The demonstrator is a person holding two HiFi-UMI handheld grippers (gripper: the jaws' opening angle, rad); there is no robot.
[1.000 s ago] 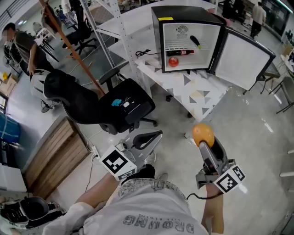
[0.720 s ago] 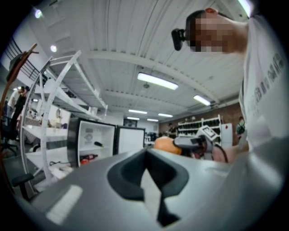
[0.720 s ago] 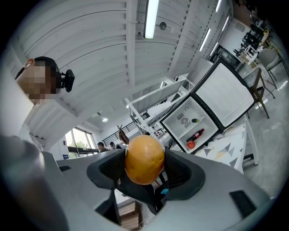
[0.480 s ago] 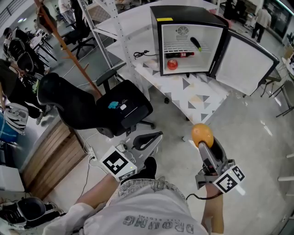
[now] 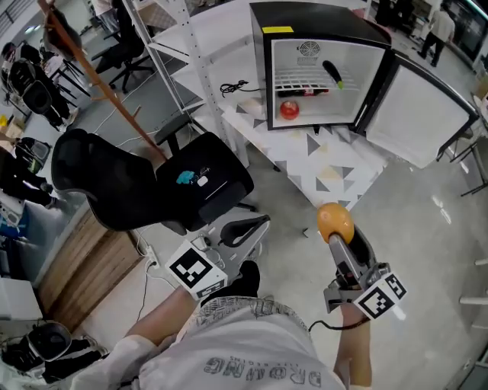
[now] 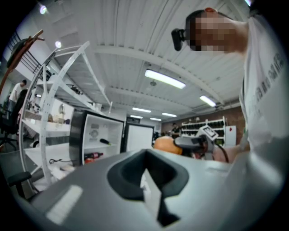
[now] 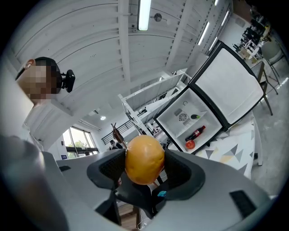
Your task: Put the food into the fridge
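Note:
An orange fruit [image 5: 335, 222] sits between the jaws of my right gripper [image 5: 338, 231], which is shut on it at waist height over the floor. The right gripper view shows the same fruit [image 7: 144, 159] clamped between the black pads. Further ahead, the small black fridge [image 5: 320, 19] stands on a white table, its door [image 5: 427, 107] swung open to the right. Inside are a red round fruit [image 5: 288, 110], a dark bottle [image 5: 305, 92] lying on the shelf and a dark green item [image 5: 333, 72]. My left gripper [image 5: 248, 228] is shut and empty, low at the left.
A black office chair [image 5: 152, 183] stands between me and the patterned white table [image 5: 328, 160]. A white shelf rack [image 5: 191, 46] and a slanted wooden pole [image 5: 107, 84] rise behind it. A wooden panel [image 5: 84, 251] lies at the left. People stand far off at the back.
The view has shifted: the fridge and table sit slightly nearer and the chair has slid left. The person at the far left is out of sight. Both grippers hold their poses.

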